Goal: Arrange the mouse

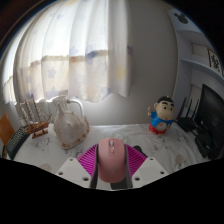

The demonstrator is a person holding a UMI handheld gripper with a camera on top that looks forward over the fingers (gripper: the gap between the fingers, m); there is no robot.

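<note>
A pink computer mouse (112, 160) sits between my two fingers, its scroll wheel pointing away from me. My gripper (112, 163) is shut on the mouse; the magenta pads (90, 160) press against both of its sides. The mouse is held above a white marbled table (160, 150). The rear of the mouse is hidden below, behind the gripper body.
A glass jug (67, 125) stands ahead to the left with a wooden rack (33, 118) beside it. A cartoon boy figurine (161, 115) stands ahead to the right. A dark monitor (210, 118) is at the far right. White curtains (80, 50) hang behind.
</note>
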